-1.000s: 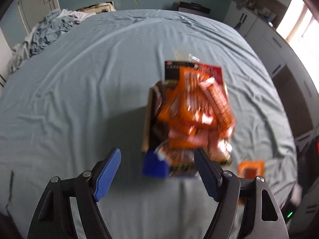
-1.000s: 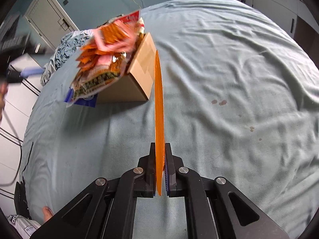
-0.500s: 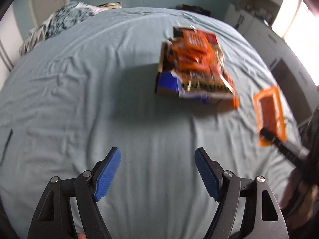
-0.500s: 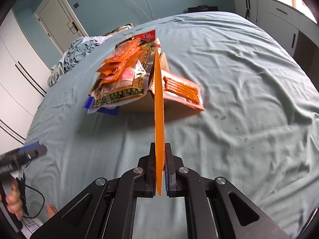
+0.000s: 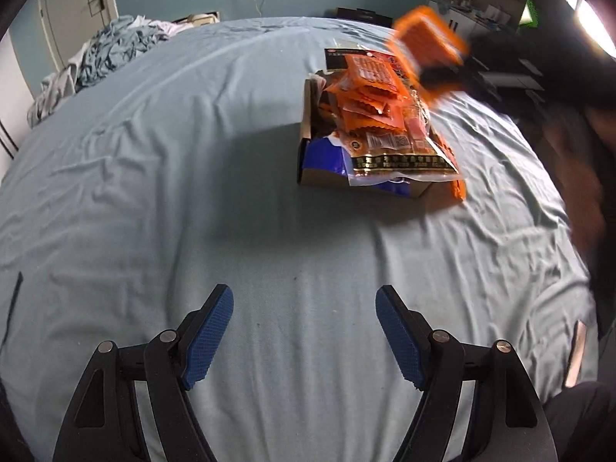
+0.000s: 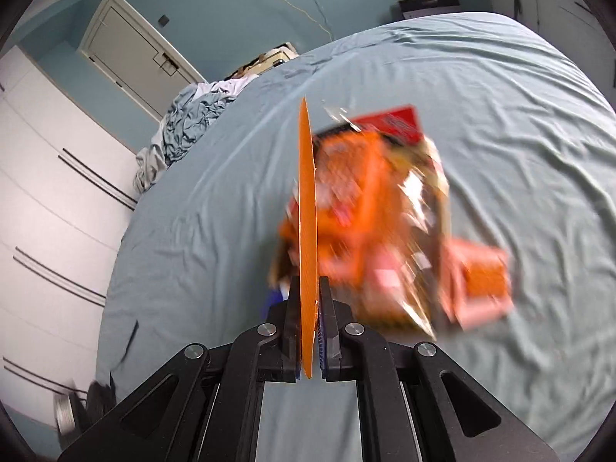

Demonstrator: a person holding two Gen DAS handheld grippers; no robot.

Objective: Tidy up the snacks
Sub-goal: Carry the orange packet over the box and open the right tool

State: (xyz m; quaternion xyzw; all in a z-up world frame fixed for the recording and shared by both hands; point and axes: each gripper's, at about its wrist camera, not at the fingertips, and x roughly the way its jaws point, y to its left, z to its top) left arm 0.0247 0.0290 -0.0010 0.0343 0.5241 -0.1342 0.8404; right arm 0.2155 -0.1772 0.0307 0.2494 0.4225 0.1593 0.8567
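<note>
We see our right claw clenched on one flat orange snack packet above one overfilled cardboard box at centre frame on the pale blue bed, our left claw released.

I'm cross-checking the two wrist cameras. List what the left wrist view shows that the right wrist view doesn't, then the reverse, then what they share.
Left wrist view only: the left hand-held gripper, open and empty over bare sheet; the flat printed face of the orange snack packet held above the box; the cardboard box's sharp edge and the blue packet in it.

Right wrist view only: the right hand-held gripper shut on that packet, seen edge-on; the white wardrobe; another orange packet beside the box.

Both: the bed sheet, the overfilled snack pile, the crumpled bedding, the door.
</note>
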